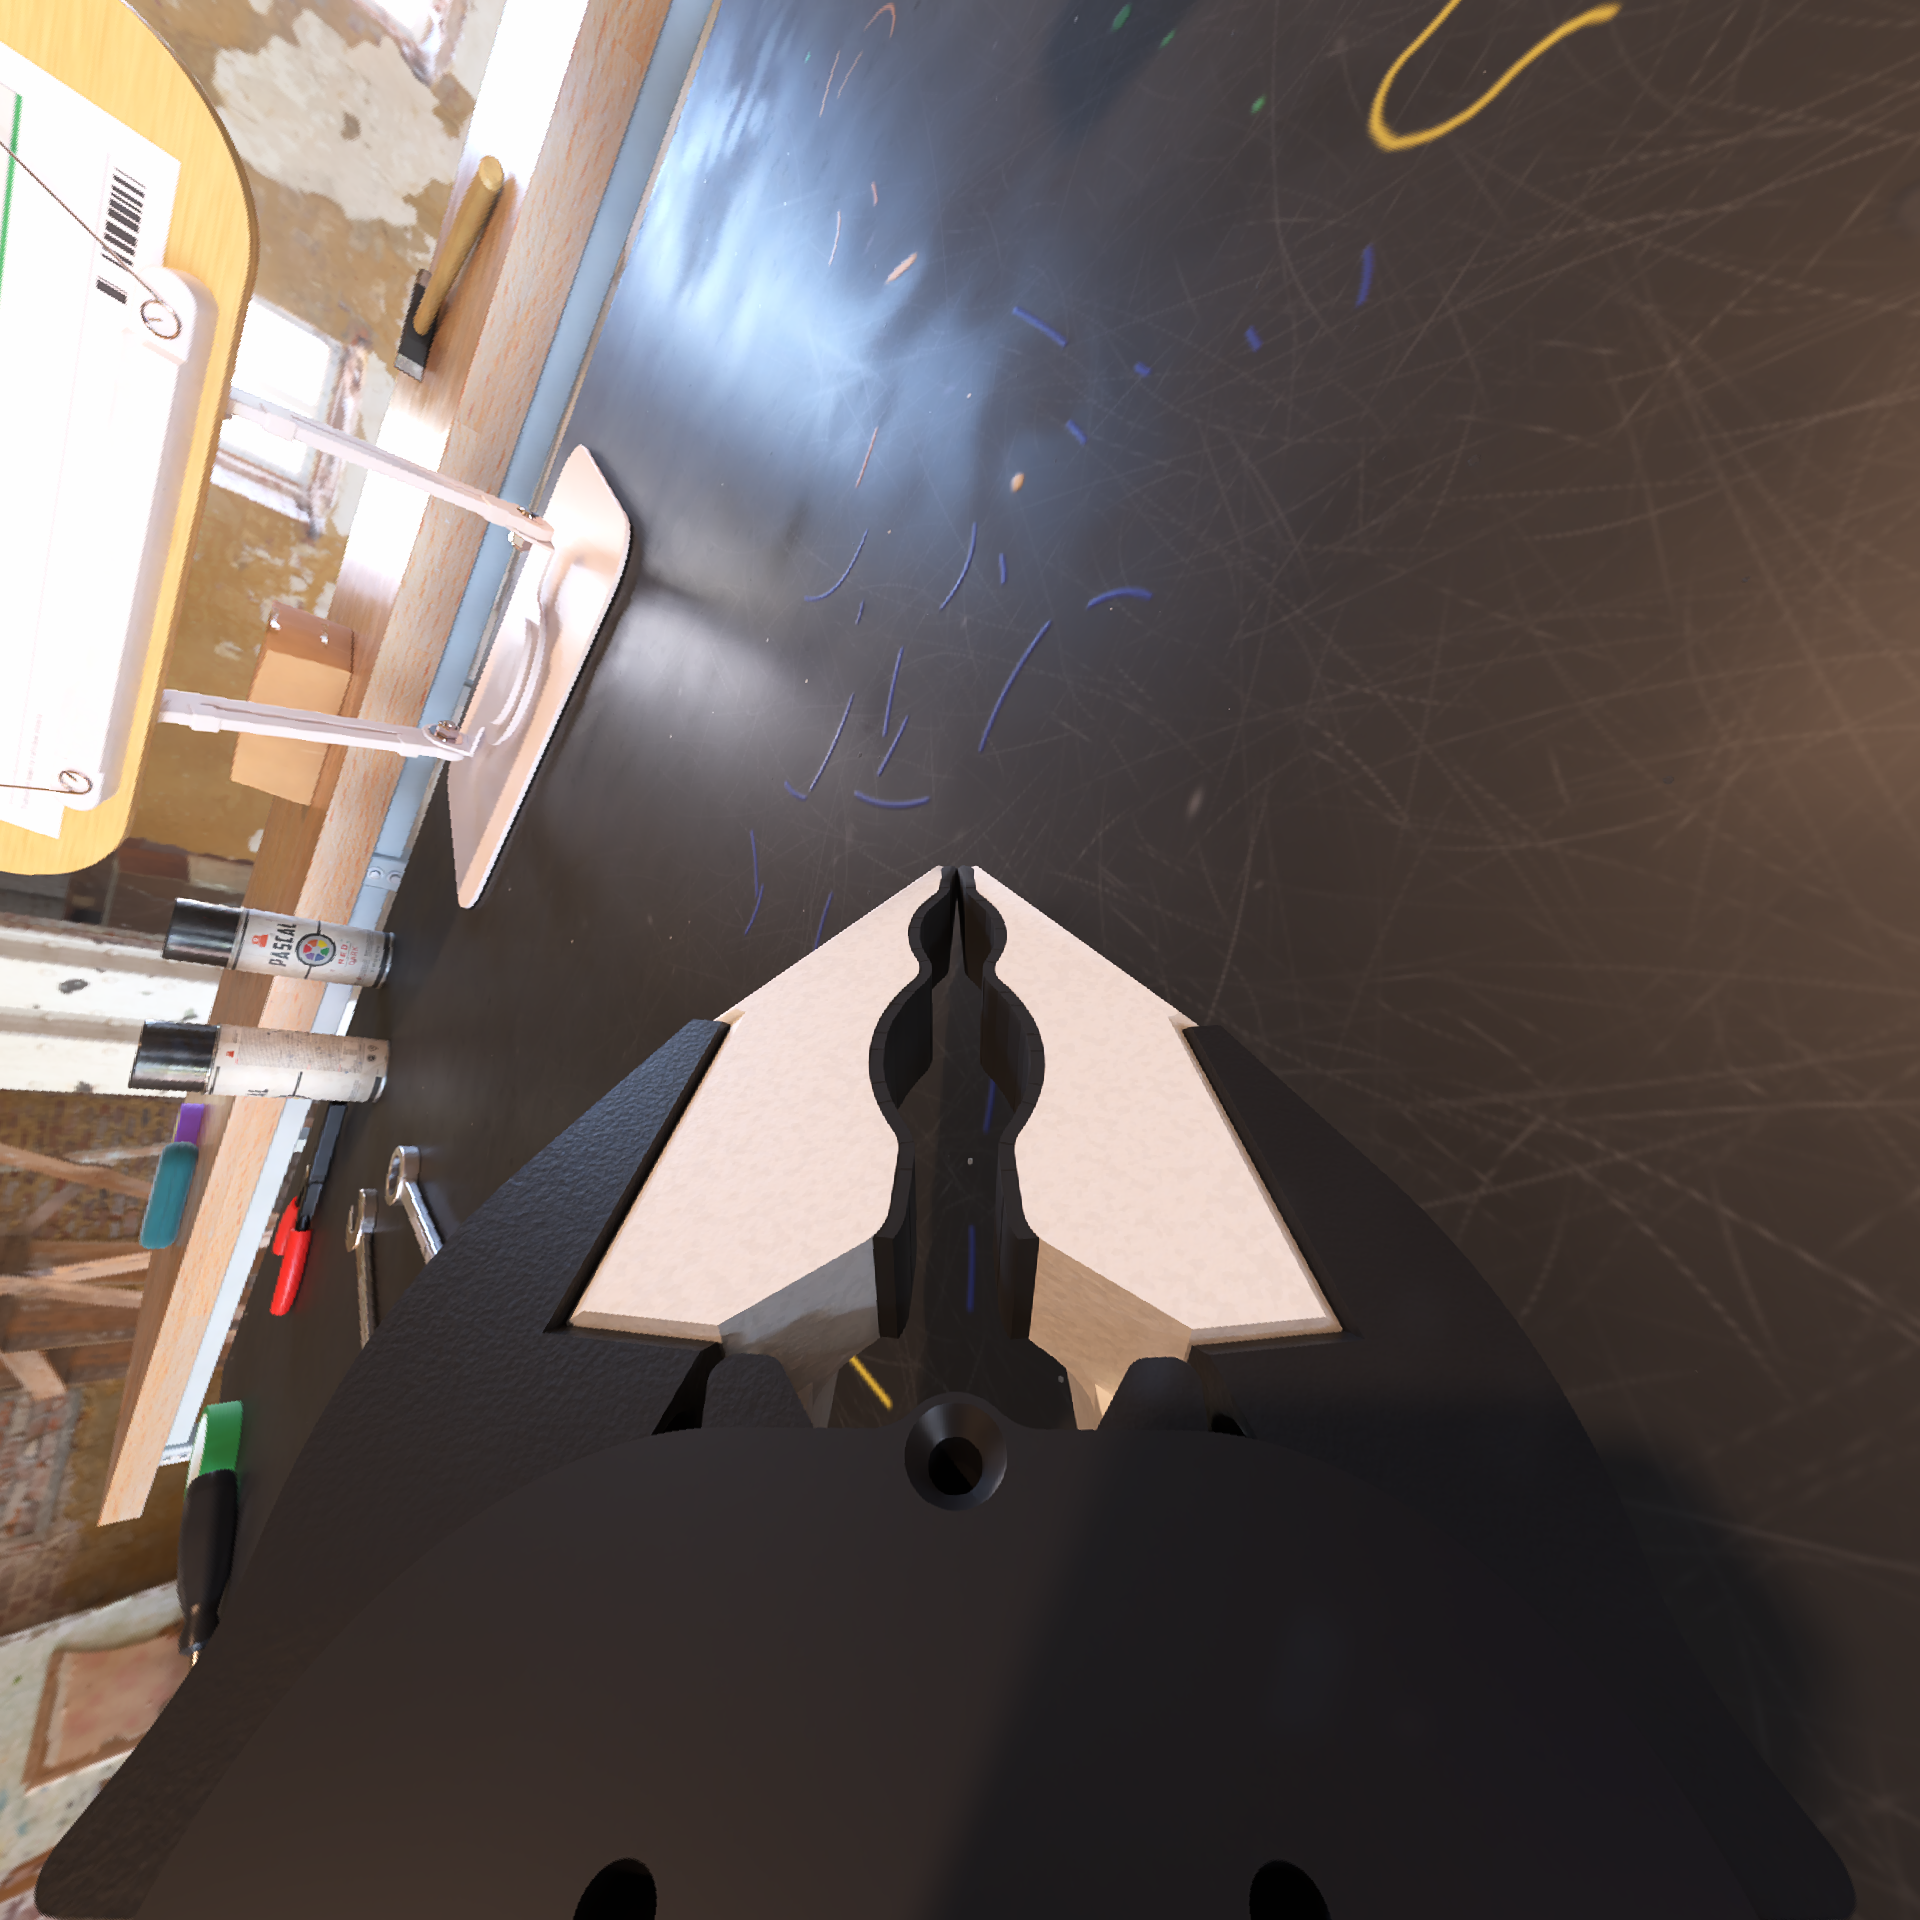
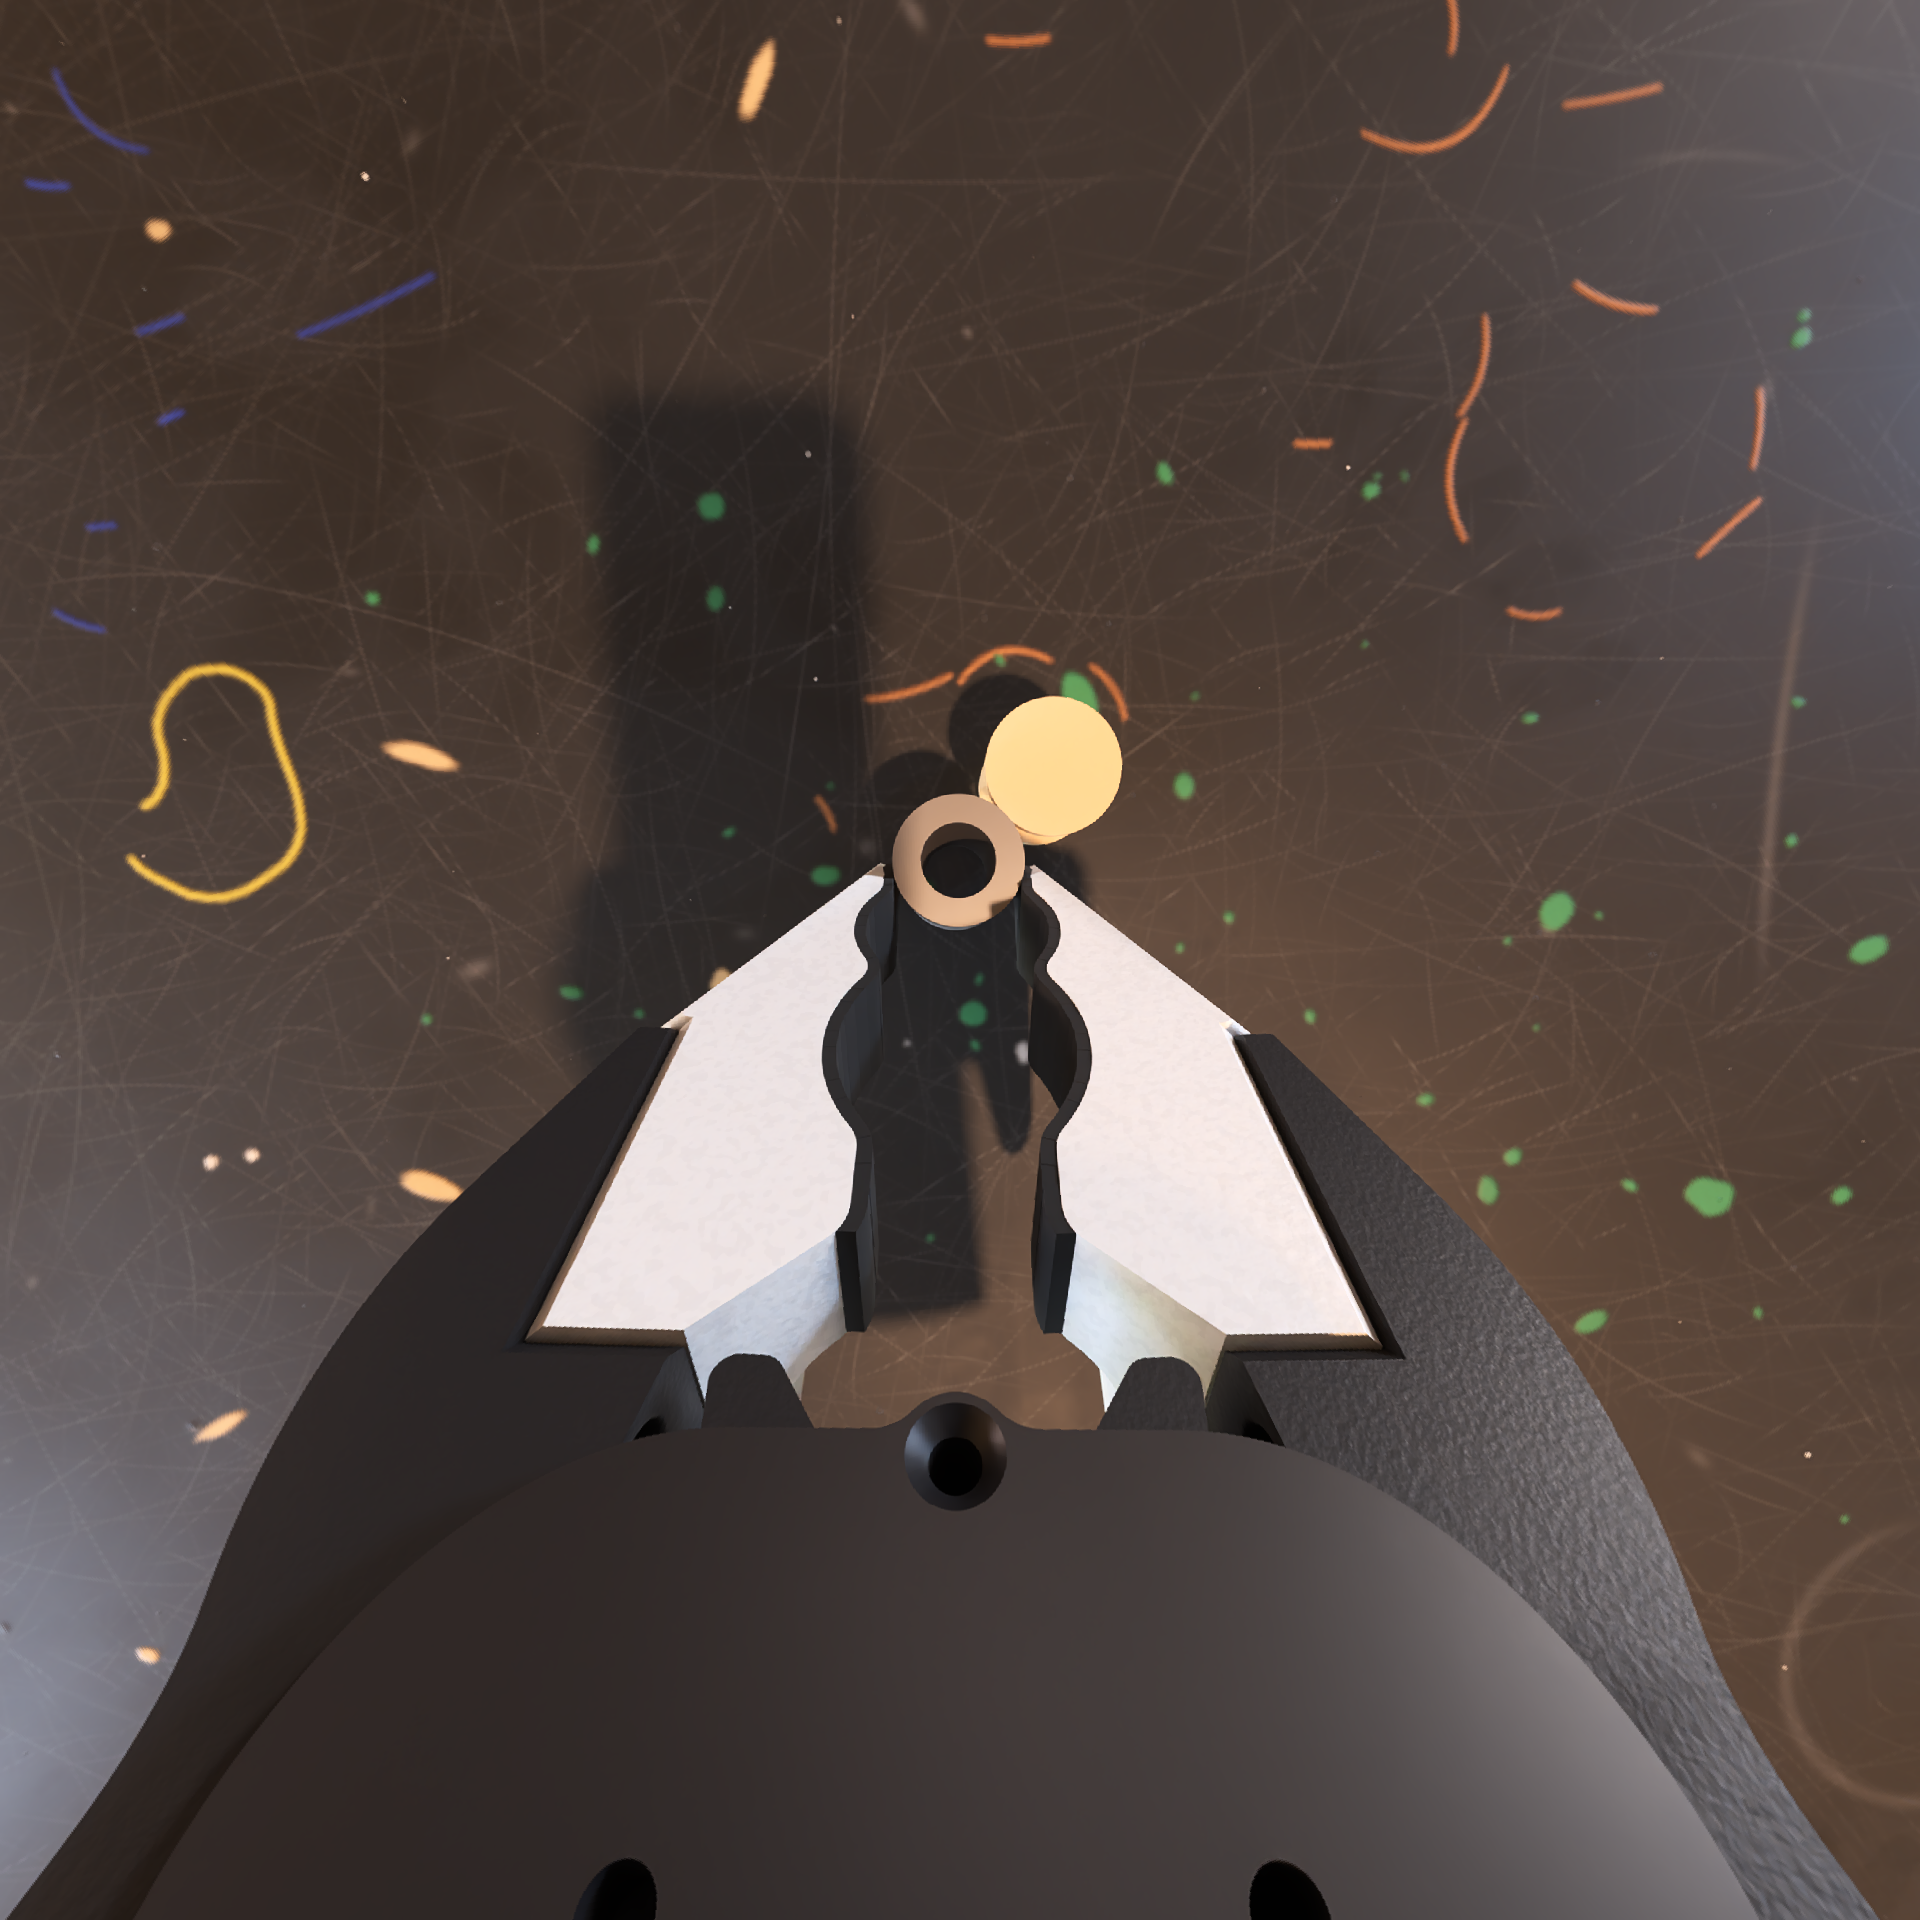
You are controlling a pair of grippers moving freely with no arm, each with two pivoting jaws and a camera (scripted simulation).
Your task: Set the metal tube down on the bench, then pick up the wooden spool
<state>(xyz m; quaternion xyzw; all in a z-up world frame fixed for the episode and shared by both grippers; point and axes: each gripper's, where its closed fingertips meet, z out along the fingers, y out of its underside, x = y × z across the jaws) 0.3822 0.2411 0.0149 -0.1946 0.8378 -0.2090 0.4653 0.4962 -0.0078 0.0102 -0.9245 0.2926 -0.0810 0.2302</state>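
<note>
Our right tongs (image 2: 957,883) are clamped on the metal tube (image 2: 958,861), which we see end-on: a pale ring with a dark bore sitting right between the fingertips, its length running away from us toward the counter (image 2: 1351,727). Just beyond the tube, up and to the right and overlapping its rim in the view, is the wooden spool (image 2: 1051,766), seen as a pale yellow disc with a second edge peeking out below it. We cannot tell from here whether tube and spool touch. Dark shadows fall on the counter behind both.

Our left tongs (image 1: 957,871) have their tips pressed together with nothing between them, pointing over a bare stretch of the dark, scratched counter streaked with blue and orange marks. A yellow loop of thread (image 1: 1455,94) lies far ahead to the right, and shows again at the left in the right wrist view.

Along the counter's far edge in the left wrist view, a white stand (image 1: 540,665) props up a clipboard (image 1: 104,468) on two thin arms. Near it are two spray cans (image 1: 281,945), a brush with a wooden handle (image 1: 457,249), two wrenches (image 1: 410,1195), a red-handled tool (image 1: 291,1252) and a green-capped marker (image 1: 213,1496).
</note>
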